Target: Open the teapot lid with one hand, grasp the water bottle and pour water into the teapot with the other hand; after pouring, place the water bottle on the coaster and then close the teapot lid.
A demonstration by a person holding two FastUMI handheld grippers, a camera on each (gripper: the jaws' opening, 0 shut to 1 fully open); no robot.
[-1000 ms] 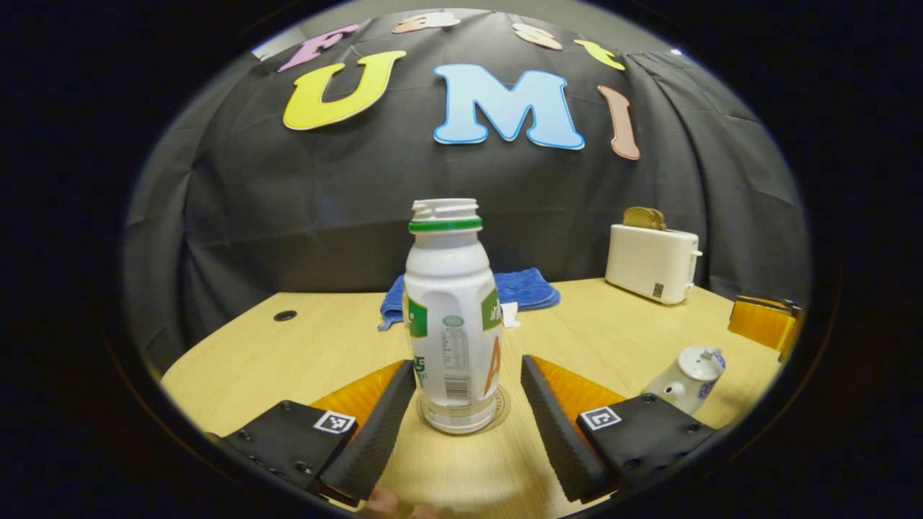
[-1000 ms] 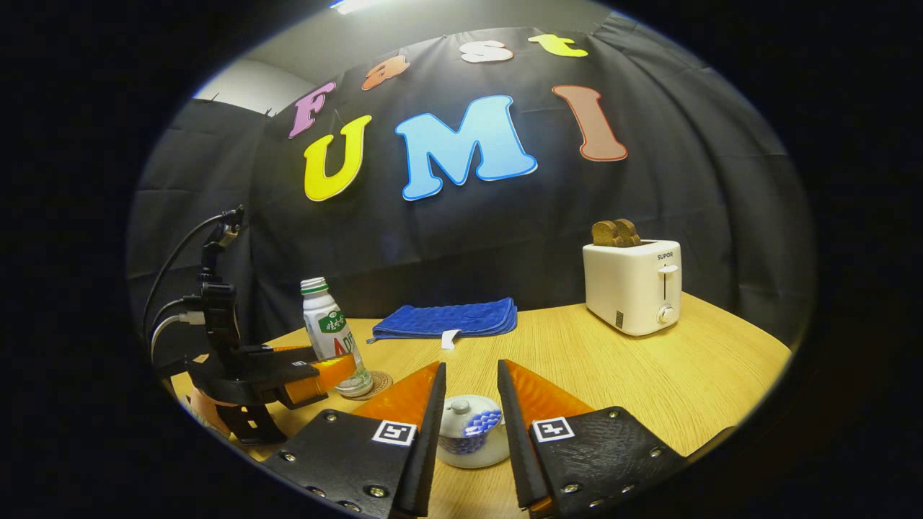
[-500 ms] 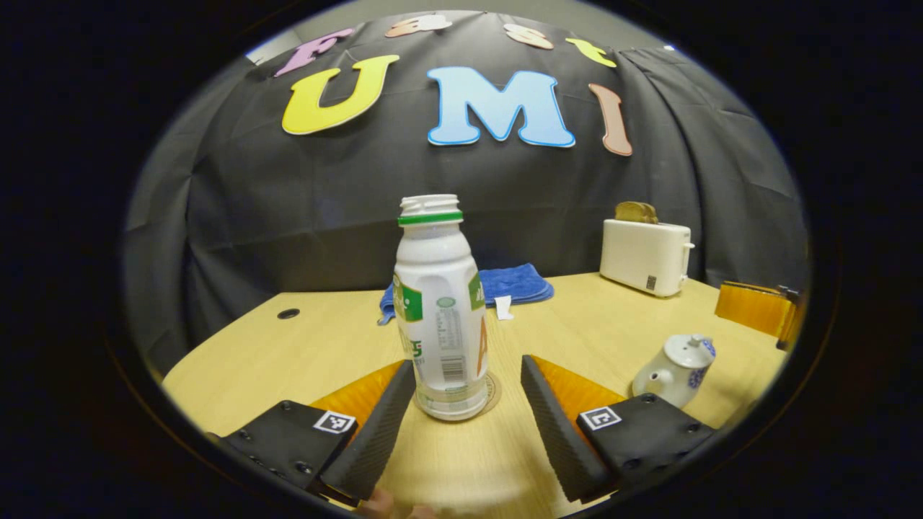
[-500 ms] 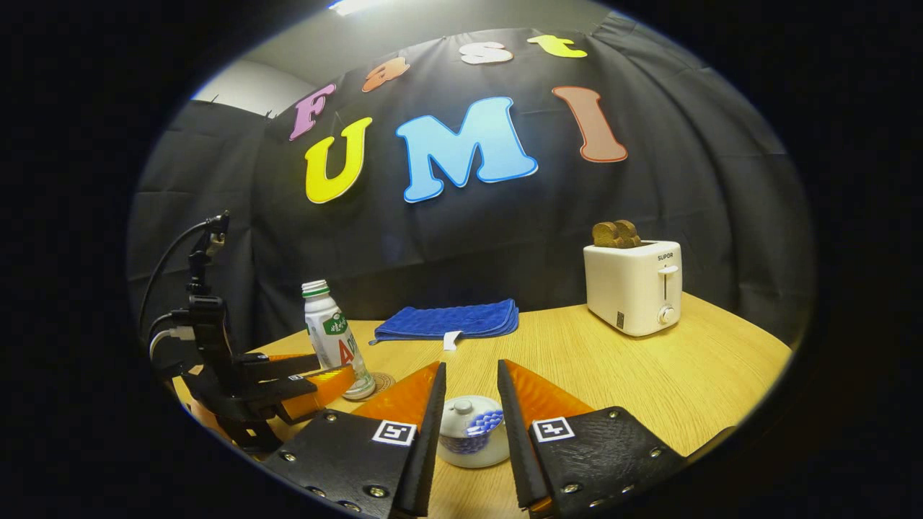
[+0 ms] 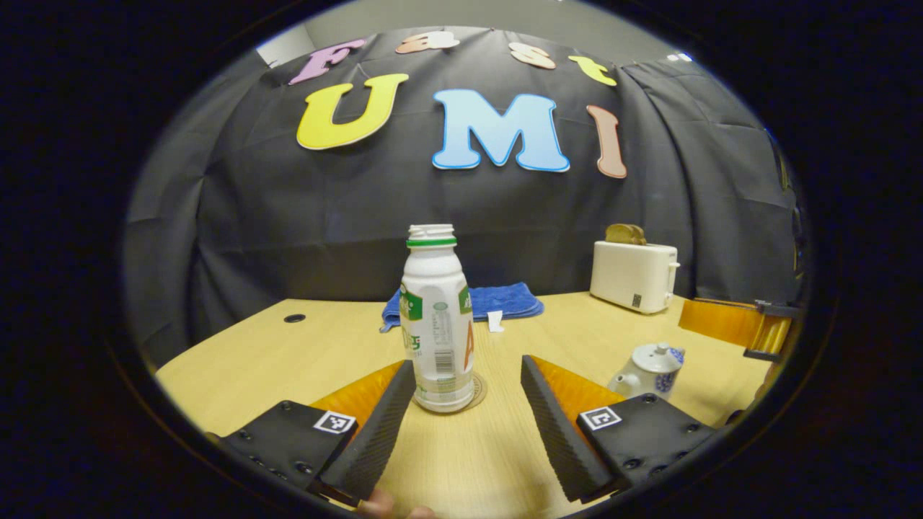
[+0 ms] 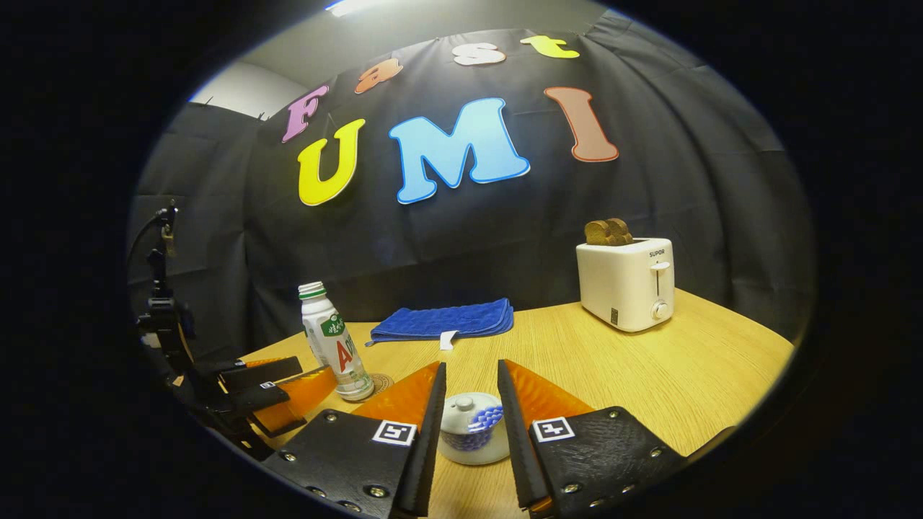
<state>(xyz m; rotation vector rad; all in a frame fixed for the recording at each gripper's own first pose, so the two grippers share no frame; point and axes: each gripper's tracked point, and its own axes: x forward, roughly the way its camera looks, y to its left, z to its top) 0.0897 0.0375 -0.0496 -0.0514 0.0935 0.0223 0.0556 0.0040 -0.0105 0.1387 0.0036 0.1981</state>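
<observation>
Wooden counter point(image 5: 288, 353): left gripper view shows teapot point(image 5: 644, 369) spout; bottle point(image 5: 436, 321) on coaster point(image 5: 477, 393). Left tool point(image 5: 469, 386) released, level; right tool point(image 6: 469, 400) spread, straddling teapot lid point(image 6: 467, 407).

In the left gripper view the water bottle point(image 5: 436, 321) hides most of the coaster point(image 5: 477, 393); the left tool point(image 5: 467, 425) covers the teapot point(image 5: 647, 367) base; in the right gripper view the right tool point(image 6: 469, 432) flanks the teapot's sides, contact unclear; the toaster point(image 6: 626, 282) label is too small to read.

White, green-banded water bottle point(image 5: 437, 317)
</observation>
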